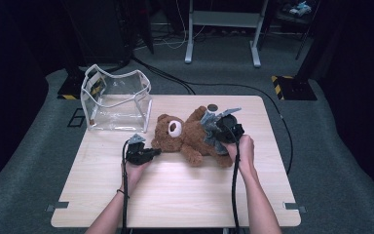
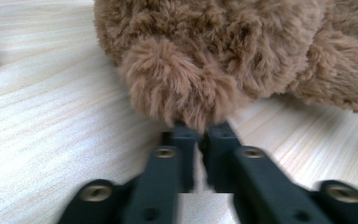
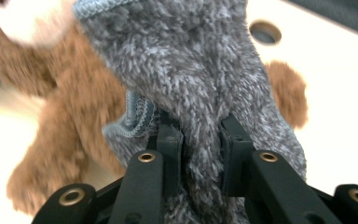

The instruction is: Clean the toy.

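A brown teddy bear (image 1: 182, 136) lies on its back on the wooden table (image 1: 175, 195), head toward the left. My left gripper (image 1: 158, 152) points at the bear's head from the left. In the left gripper view its jaws (image 2: 200, 133) stand a narrow slit apart, with the fur of the bear's ear (image 2: 177, 84) brushing their tips. My right gripper (image 1: 221, 131) hovers over the bear's body and is shut on a fuzzy grey cloth (image 3: 191, 60) that bunches between its pads (image 3: 170, 144). The cloth (image 1: 210, 131) drapes over the bear's belly (image 3: 70, 116).
A clear plastic bag (image 1: 117, 100) with white trim stands open at the table's back left corner. A round hole (image 1: 213, 107) sits in the tabletop behind the bear. Cables trail from both grippers toward the front edge. Stand legs and cables lie on the floor beyond.
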The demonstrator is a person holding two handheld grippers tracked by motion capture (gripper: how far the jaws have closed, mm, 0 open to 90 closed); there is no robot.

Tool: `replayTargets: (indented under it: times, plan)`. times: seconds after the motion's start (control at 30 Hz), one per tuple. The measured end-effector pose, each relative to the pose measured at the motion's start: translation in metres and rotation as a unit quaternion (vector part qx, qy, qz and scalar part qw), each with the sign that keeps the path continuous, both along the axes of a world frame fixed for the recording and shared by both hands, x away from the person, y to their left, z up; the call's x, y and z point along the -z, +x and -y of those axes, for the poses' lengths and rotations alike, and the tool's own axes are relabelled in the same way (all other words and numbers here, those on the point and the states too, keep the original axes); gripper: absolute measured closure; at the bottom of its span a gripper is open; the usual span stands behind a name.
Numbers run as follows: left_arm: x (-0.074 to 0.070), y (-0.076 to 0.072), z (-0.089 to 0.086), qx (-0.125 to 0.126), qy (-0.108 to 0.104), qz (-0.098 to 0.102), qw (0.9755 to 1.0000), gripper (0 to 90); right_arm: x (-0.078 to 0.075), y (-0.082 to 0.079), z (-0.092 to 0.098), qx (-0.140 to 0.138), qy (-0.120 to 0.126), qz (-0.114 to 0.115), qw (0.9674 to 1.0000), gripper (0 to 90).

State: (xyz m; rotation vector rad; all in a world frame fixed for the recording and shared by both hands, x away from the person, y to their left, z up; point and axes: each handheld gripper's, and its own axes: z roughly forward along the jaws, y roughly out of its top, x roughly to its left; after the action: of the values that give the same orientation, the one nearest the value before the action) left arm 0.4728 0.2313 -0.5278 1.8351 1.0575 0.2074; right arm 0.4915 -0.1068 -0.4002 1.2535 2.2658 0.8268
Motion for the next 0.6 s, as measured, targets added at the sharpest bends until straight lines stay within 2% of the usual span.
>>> replayTargets:
  times: [0.03, 0.07, 0.13, 0.2, 0.27, 0.3, 0.43, 0.5, 0.6]
  plan:
    - [0.0, 0.0, 0.0, -0.003, -0.004, -0.001, 1.0, 62.8, 0.001, 0.003, -0.003, -0.001, -0.003, -0.003, 1.0, 74.0]
    - [0.001, 0.001, 0.0, 0.001, -0.008, -0.002, 1.0, 56.6, 0.003, 0.007, -0.007, 0.0, -0.011, -0.008, 0.9999, 74.2]
    - [0.0, 0.001, -0.002, -0.007, -0.014, -0.003, 0.9999, 43.8, 0.012, 0.013, -0.011, 0.001, -0.02, -0.018, 0.9996, 74.8]
    - [0.0, 0.001, -0.004, -0.016, -0.021, 0.006, 0.9996, 40.1, 0.019, 0.016, -0.01, 0.008, -0.017, -0.02, 0.9996, 75.0]
    - [-0.001, 0.002, -0.005, -0.008, -0.026, 0.023, 0.9994, 48.3, 0.023, 0.016, -0.007, 0.011, -0.009, -0.025, 0.9996, 75.2]
    - [-0.001, 0.002, -0.005, -0.009, -0.021, 0.03, 0.9993, 53.5, 0.024, 0.015, -0.007, 0.015, -0.003, -0.026, 0.9995, 75.2]
    - [-0.002, 0.002, 0.001, -0.011, 0.001, 0.04, 0.9991, 75.3, 0.025, 0.013, -0.006, 0.009, -0.009, -0.022, 0.9997, 75.2]
    - [-0.002, 0.001, 0.003, -0.012, 0.007, 0.04, 0.9991, 80.0, 0.025, 0.013, -0.003, 0.012, -0.007, -0.021, 0.9997, 75.1]
    - [-0.002, 0.001, 0.004, -0.019, 0.009, 0.038, 0.9991, 81.9, 0.029, 0.014, 0.007, 0.027, -0.016, -0.02, 0.9993, 75.1]
